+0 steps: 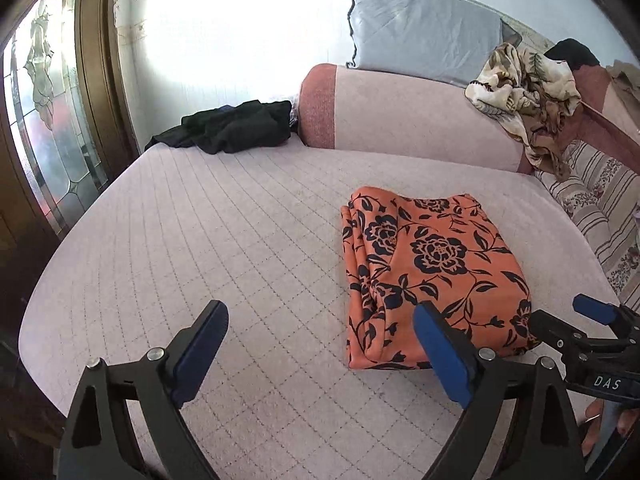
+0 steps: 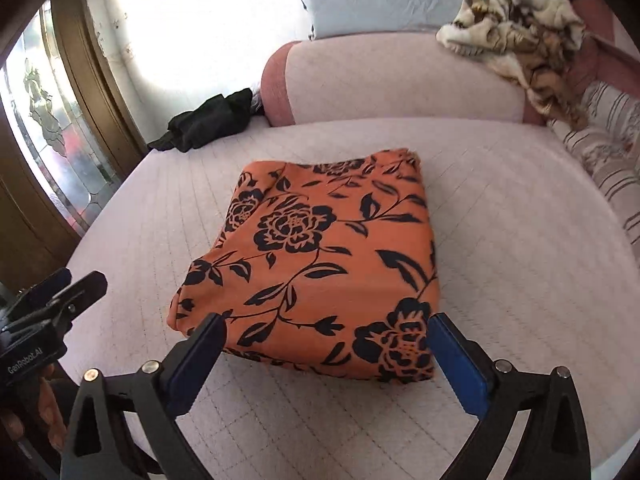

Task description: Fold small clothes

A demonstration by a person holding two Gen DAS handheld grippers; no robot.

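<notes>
An orange garment with black flowers (image 1: 432, 272) lies folded into a rectangle on the pink quilted bed (image 1: 200, 240). It also shows in the right wrist view (image 2: 320, 264). My left gripper (image 1: 320, 316) is open and empty, to the left of the garment's near edge. My right gripper (image 2: 324, 328) is open and empty, its jaws standing at the garment's near edge on either side. The right gripper also shows at the right of the left wrist view (image 1: 568, 320). The left gripper shows at the left of the right wrist view (image 2: 68, 284).
A black garment (image 1: 228, 126) lies crumpled at the bed's far left. A pink bolster (image 1: 400, 116) lies across the back with a blue pillow (image 1: 424, 32) behind it. A beige patterned cloth (image 1: 524, 96) is heaped at the far right, above a striped cushion (image 1: 600, 196). A glass door (image 1: 44, 120) is on the left.
</notes>
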